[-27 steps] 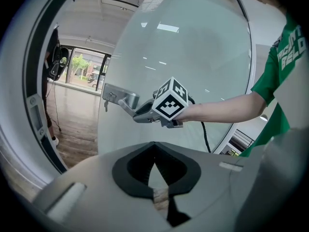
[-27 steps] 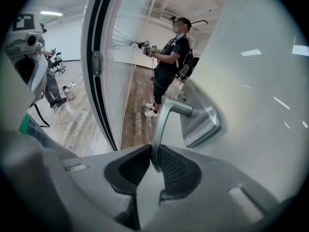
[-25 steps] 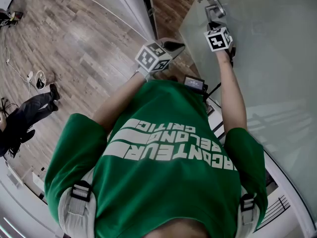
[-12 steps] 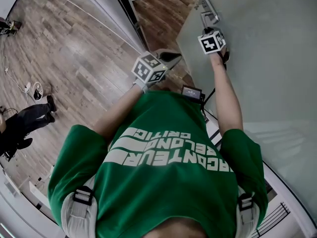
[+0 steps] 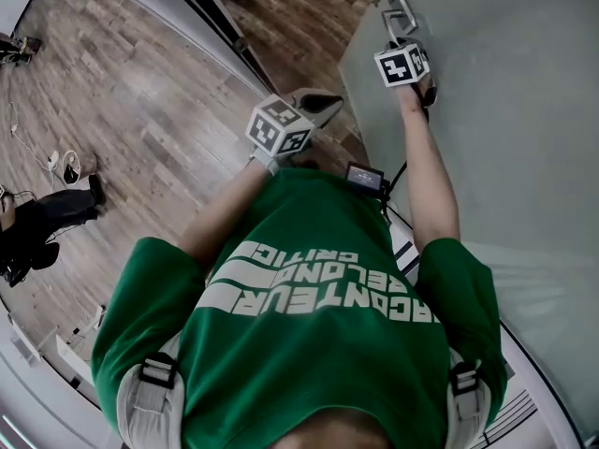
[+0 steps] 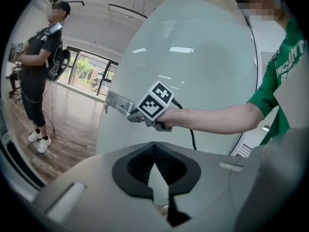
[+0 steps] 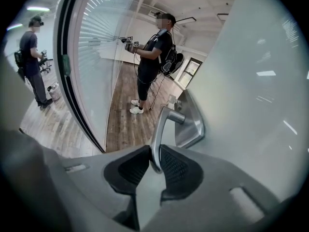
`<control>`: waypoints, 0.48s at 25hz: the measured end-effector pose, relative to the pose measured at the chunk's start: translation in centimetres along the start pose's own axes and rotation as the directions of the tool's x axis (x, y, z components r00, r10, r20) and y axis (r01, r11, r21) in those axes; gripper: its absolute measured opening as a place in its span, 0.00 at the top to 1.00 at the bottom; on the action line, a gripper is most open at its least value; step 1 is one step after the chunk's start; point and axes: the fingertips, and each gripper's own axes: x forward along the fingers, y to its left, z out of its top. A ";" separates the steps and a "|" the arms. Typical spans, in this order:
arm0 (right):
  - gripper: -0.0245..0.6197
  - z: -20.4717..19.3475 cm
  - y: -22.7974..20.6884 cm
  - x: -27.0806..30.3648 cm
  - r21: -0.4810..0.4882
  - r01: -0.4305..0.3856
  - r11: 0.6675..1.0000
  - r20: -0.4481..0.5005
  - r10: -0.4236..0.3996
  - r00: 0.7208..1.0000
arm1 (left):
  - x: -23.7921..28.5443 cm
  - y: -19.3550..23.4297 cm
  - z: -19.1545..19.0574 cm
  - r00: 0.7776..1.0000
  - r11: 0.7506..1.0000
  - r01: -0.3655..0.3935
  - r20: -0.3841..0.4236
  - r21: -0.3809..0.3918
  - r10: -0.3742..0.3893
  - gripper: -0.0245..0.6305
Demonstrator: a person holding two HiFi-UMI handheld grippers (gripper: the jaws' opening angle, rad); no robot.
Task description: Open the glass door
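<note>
Opening slightly, right tongs [image 7: 155, 159] with the door handle [image 7: 162, 125] between them.

The door handle [image 5: 401, 15] is sitting at one o'clock on the glass door [image 5: 487, 110], the left tongs [image 5: 329, 102] hovering at twelve o'clock, left of its edge.

Frosted glass door [image 5: 505, 138], standing ajar, silver lever handle [image 7: 159, 134] near its edge

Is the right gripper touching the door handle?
Touching. The right gripper view shows the right gripper with both pads against the door handle between them, though its jaws have just been opening.
</note>
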 end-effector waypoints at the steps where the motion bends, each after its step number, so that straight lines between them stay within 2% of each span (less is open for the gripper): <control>1: 0.87 0.1 -0.4 0.1 0.008 -0.004 1.000 -0.010 0.004 1.000 | 0.3 -0.1 0.2 1.000 1.000 0.005 -0.001 -0.002 -0.005 0.94; 6: 0.87 0.2 -1.9 0.4 0.034 0.008 0.999 -0.012 -0.007 1.000 | 2.0 0.2 1.2 0.999 0.999 0.034 -0.015 0.006 -0.034 0.94; 12: 0.87 -1.0 -3.8 1.4 0.066 0.043 0.997 -0.013 -0.042 0.999 | 6.0 2.1 2.4 0.993 0.994 0.105 -0.053 0.044 -0.102 0.94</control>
